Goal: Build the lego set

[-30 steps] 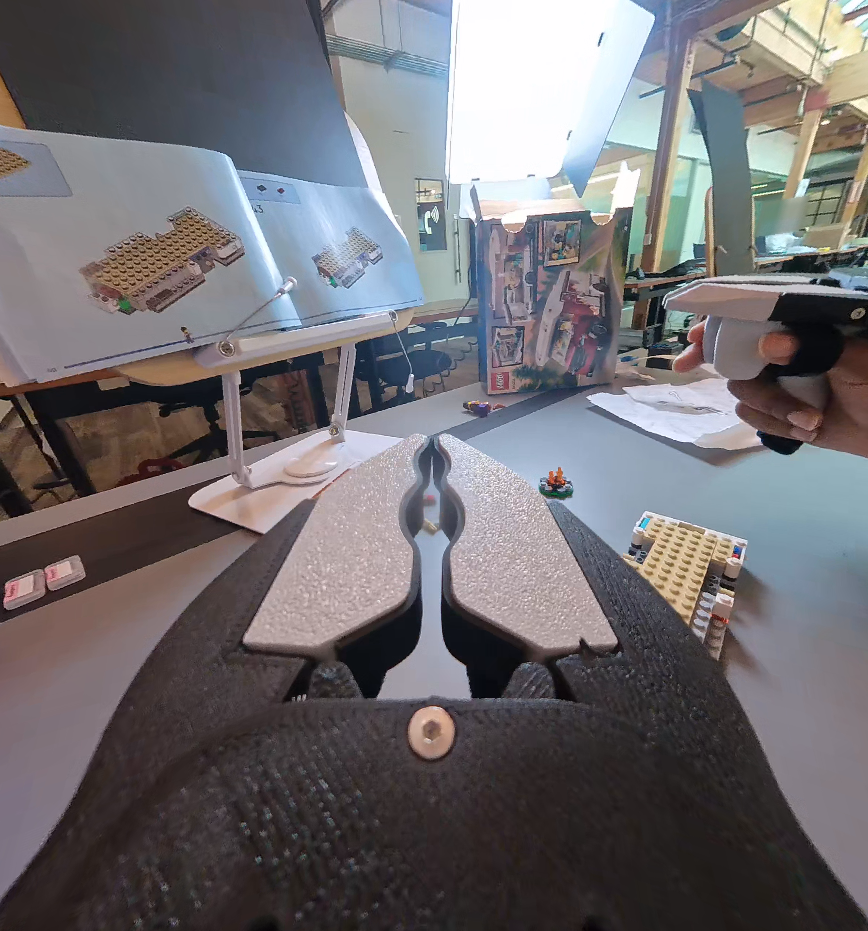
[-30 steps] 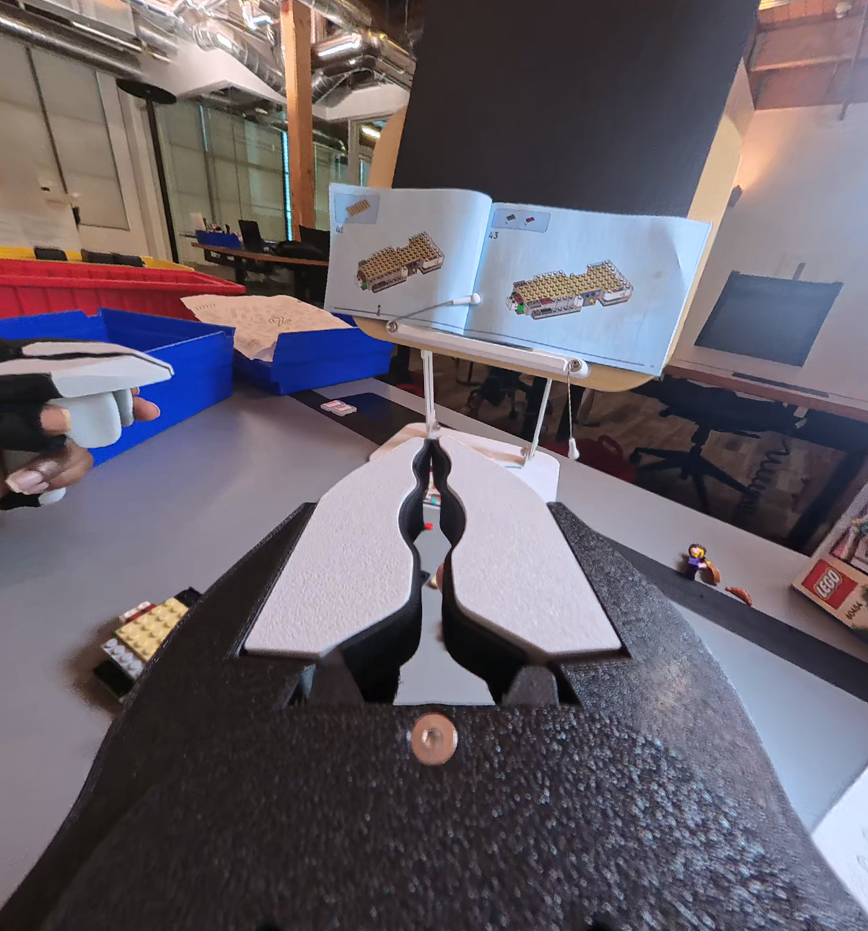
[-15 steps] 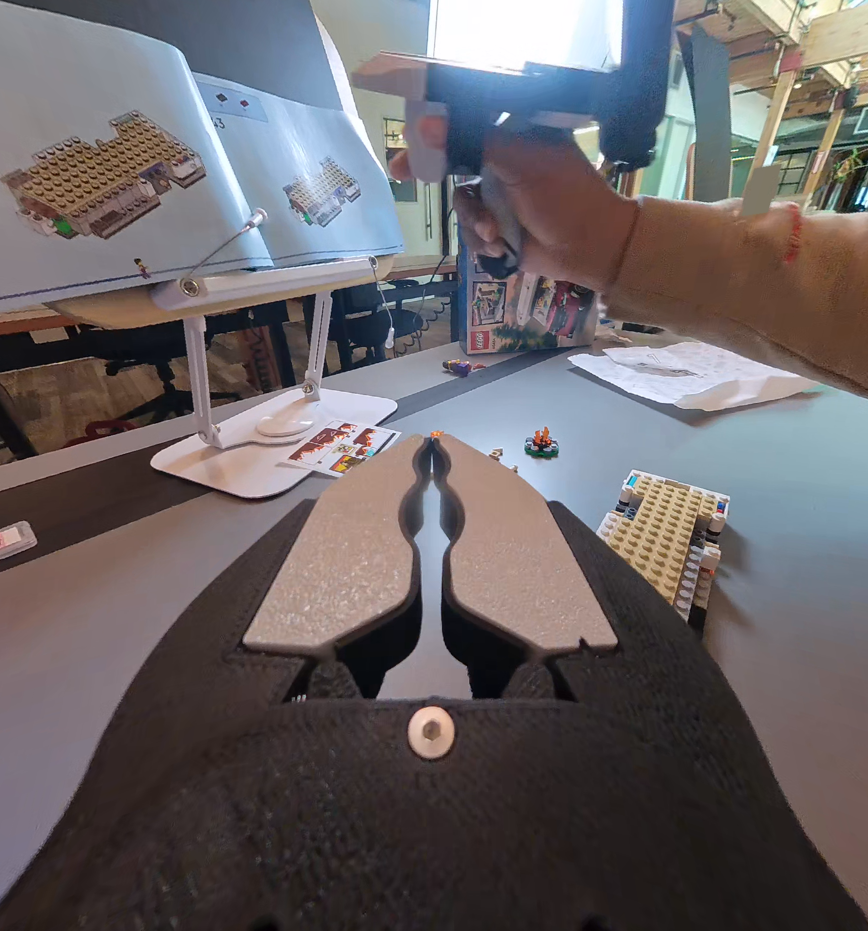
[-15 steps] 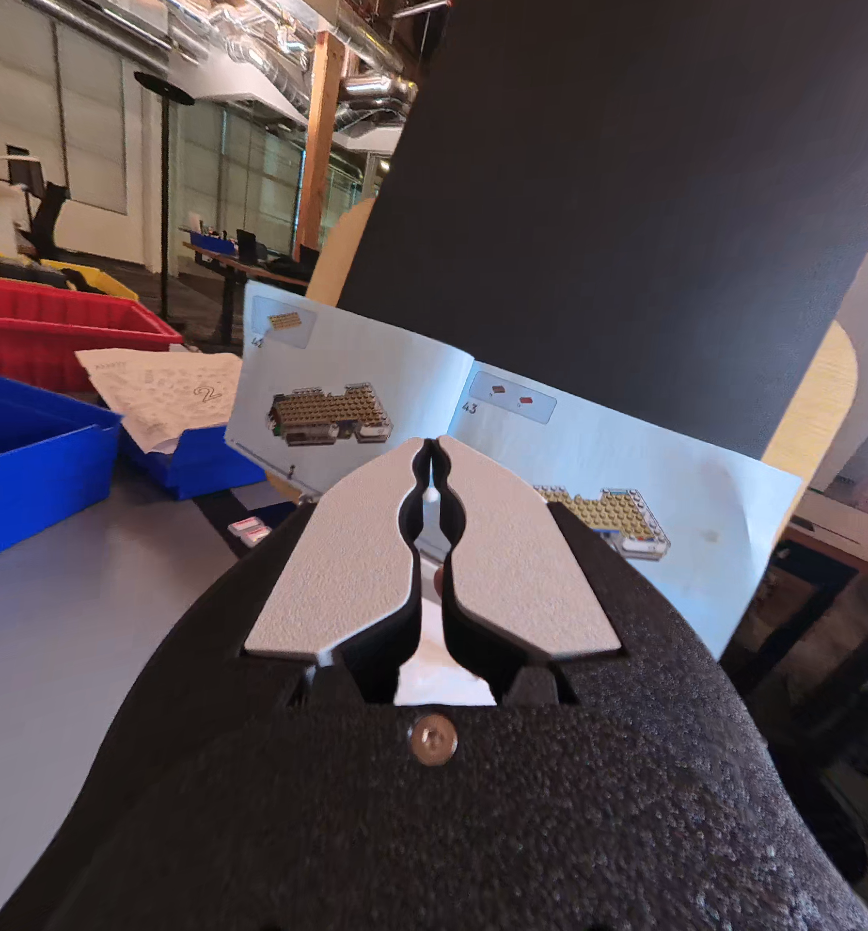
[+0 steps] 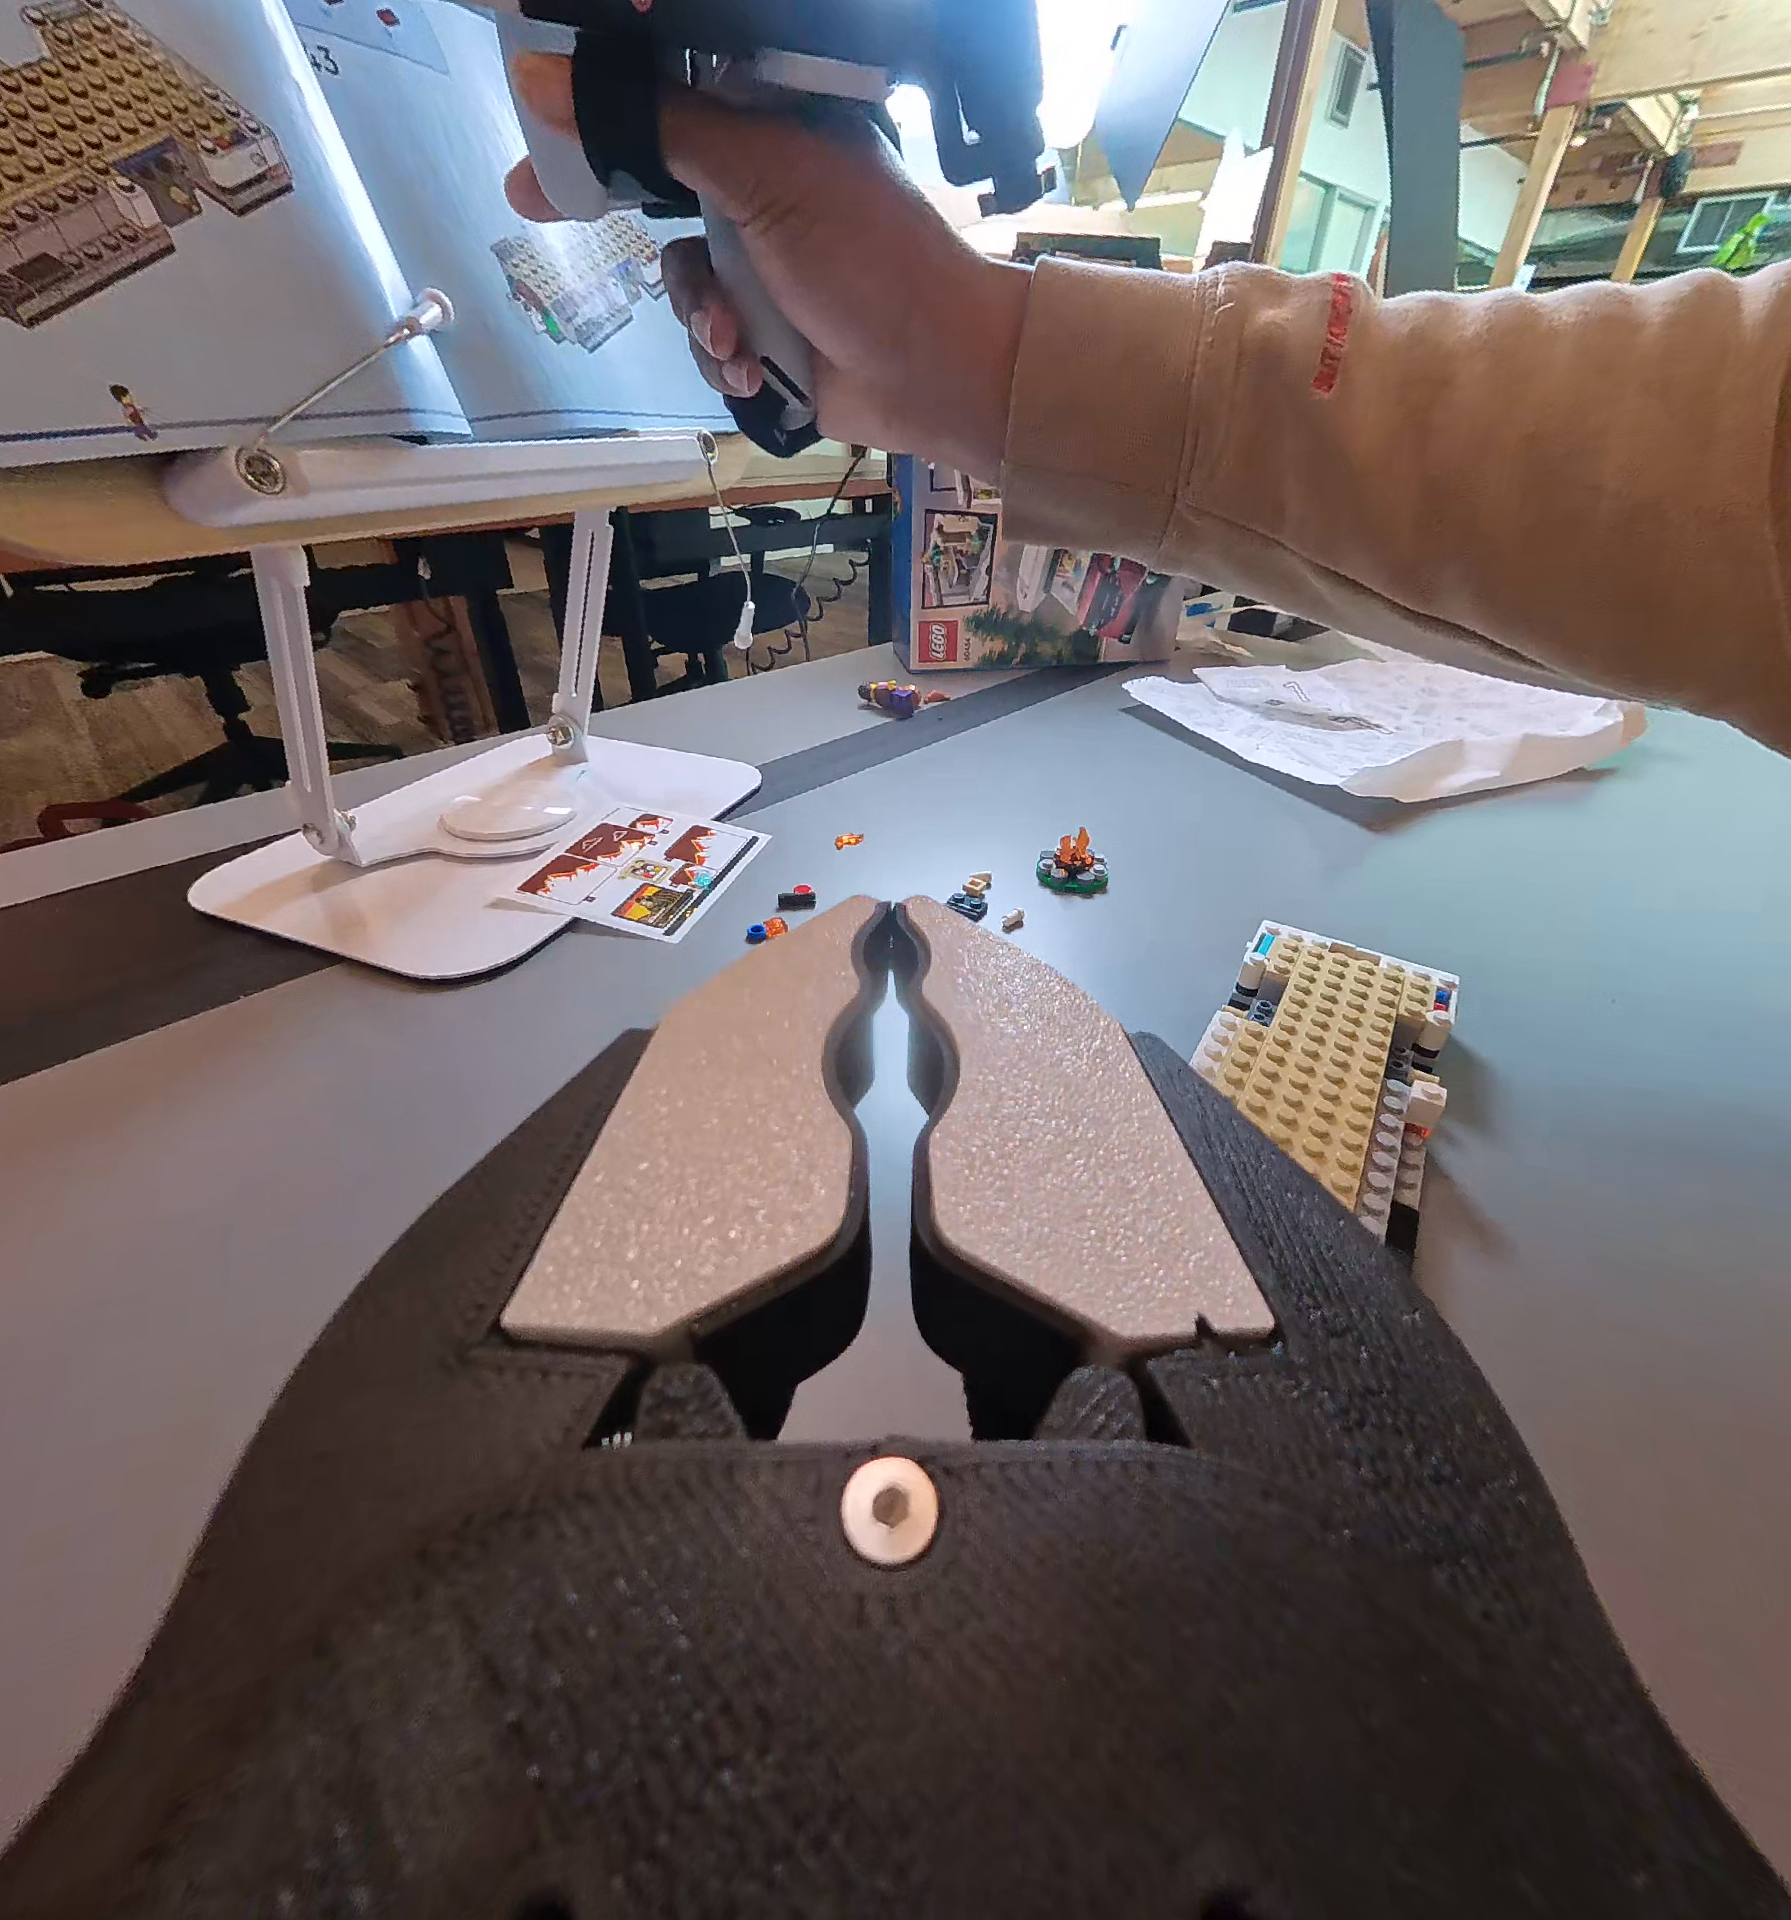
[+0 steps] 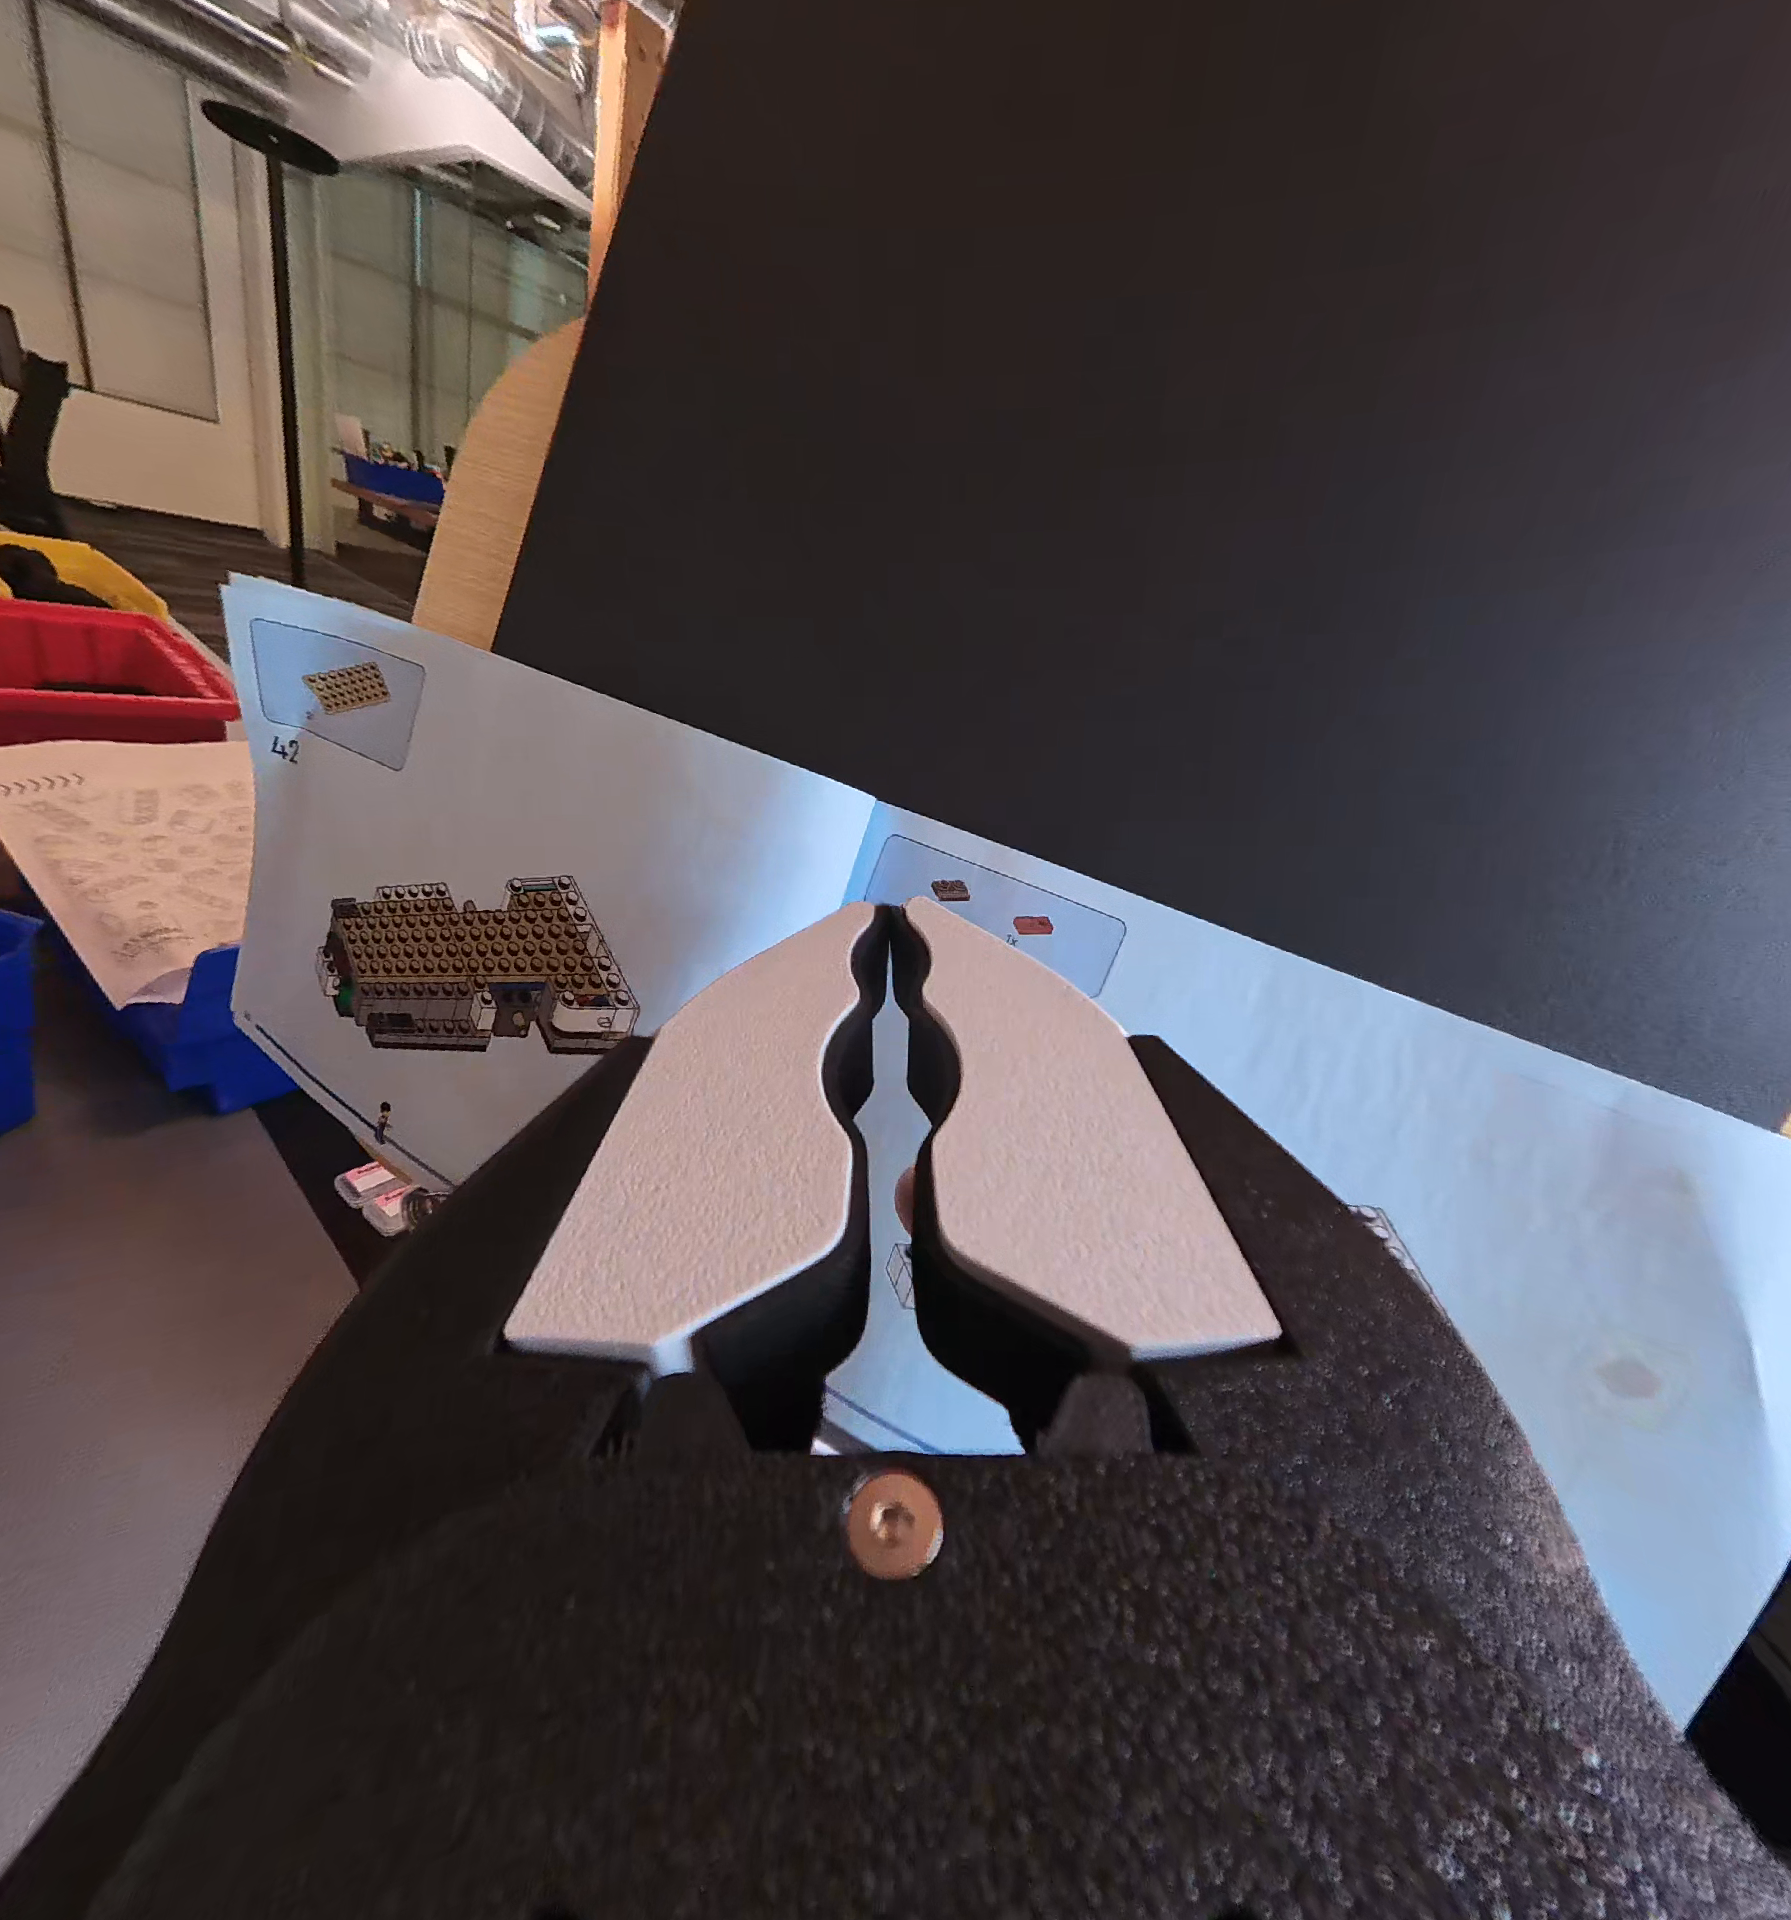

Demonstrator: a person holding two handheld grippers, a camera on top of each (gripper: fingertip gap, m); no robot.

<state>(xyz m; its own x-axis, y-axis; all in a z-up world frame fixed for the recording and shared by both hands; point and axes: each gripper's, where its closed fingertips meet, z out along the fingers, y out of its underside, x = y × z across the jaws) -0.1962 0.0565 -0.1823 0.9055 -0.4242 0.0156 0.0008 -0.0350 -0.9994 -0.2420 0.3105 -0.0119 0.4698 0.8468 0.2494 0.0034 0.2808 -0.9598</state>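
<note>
Tool tips of the right tool [image 6: 896,914] are pressed together, empty, near the open pale-blue instruction booklet [image 6: 558,831]; its page could be creased or knocked from the white folding stand [image 5: 434,894]. The left tool [image 5: 893,914], likewise closed on nothing, is held above the grey tabletop [image 5: 1545,1039].

On the table [image 5: 1597,987], the booklet stand [image 5: 434,894] sits to the left with a sticker sheet [image 5: 652,873] lapping its base, loose small bricks [image 5: 974,899] lie between, the brick build [image 5: 1327,1049] right, and a box [image 5: 1026,603] behind.
</note>
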